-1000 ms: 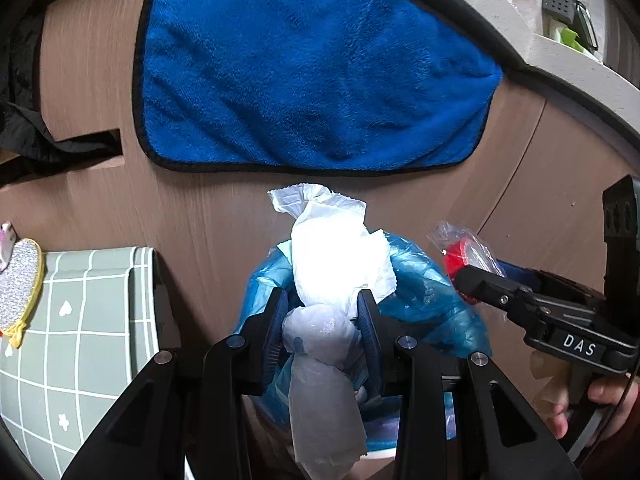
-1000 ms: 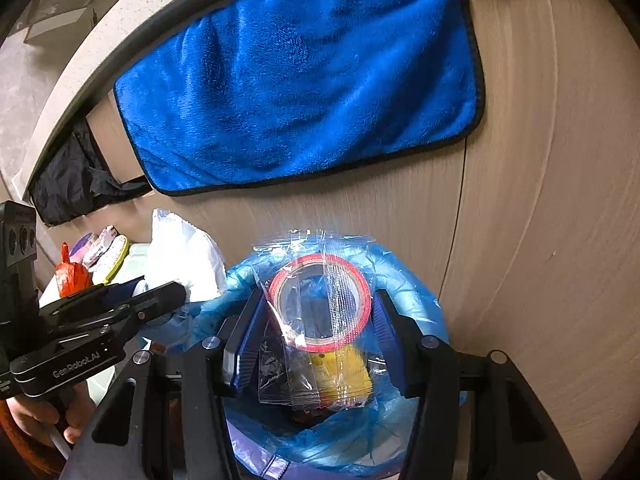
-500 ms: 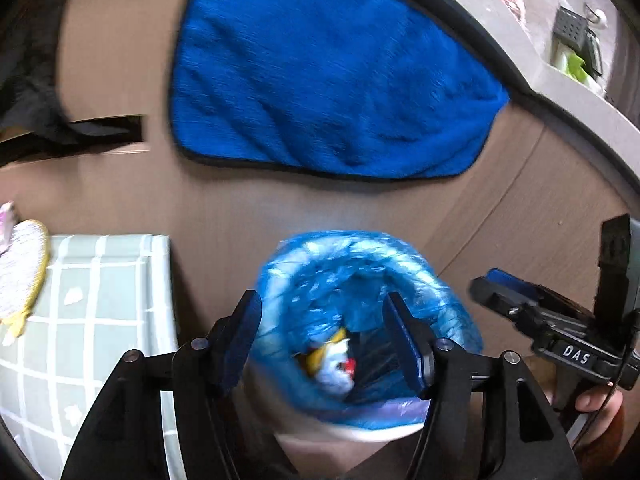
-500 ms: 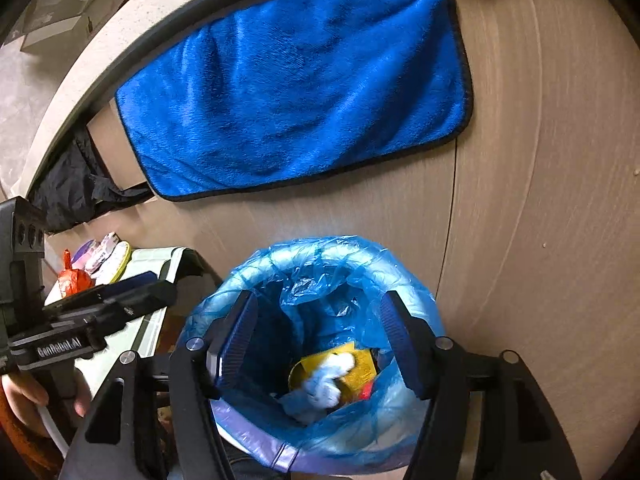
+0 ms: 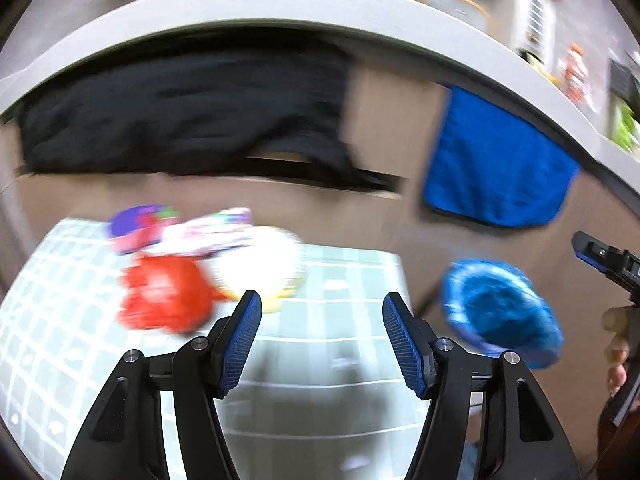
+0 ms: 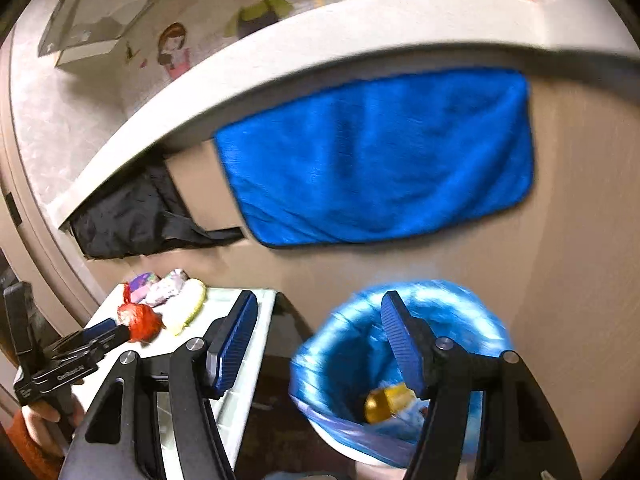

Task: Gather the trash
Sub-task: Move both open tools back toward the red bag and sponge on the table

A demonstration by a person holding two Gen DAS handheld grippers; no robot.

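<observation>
Above checked table [image 5: 340, 360], left gripper [image 5: 322, 334] hovers, spread.

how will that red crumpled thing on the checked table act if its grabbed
The red crumpled thing looks like a scrunched bag or wrapper with a twisted top, so it is probably light and soft, squashing between the fingers rather than resisting. Its glossy surface may be a little slippery. A push would likely slide it across the checked table rather than roll it. Both hand-held grippers are open and empty.

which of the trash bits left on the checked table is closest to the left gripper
The red crumpled piece: in the right wrist view it sits right at the left gripper tips. The yellow-edged white piece and purple wrappers lie beyond it.
</observation>
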